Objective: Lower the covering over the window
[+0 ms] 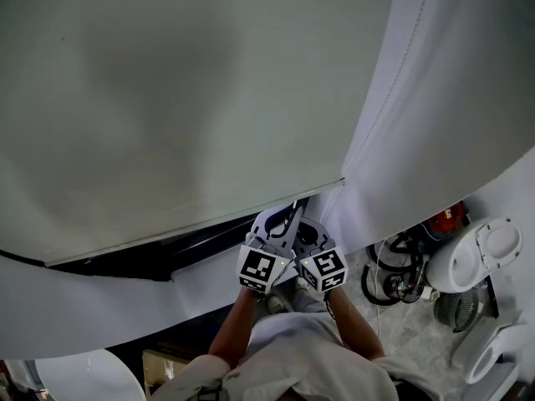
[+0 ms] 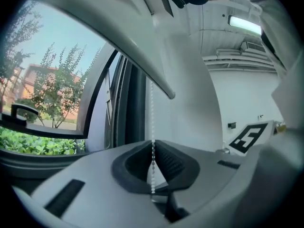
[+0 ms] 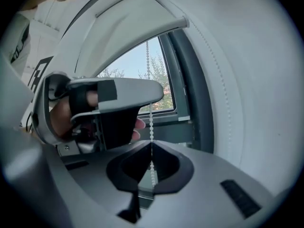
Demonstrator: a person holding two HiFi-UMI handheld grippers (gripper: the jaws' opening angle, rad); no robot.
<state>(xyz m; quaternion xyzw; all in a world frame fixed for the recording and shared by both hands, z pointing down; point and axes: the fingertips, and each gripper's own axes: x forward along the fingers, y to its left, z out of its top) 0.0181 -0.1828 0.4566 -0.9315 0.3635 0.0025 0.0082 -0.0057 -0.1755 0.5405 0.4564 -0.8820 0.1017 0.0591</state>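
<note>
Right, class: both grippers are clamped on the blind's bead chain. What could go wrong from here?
1. The bead chain is thin and sits only at the tips of the left gripper and right gripper; a hard pull could let it slip out.
2. The left gripper sits just above the right one, so a downward pull may knock them together.
3. The curtain hangs close by and might snag the bead chain.
</note>
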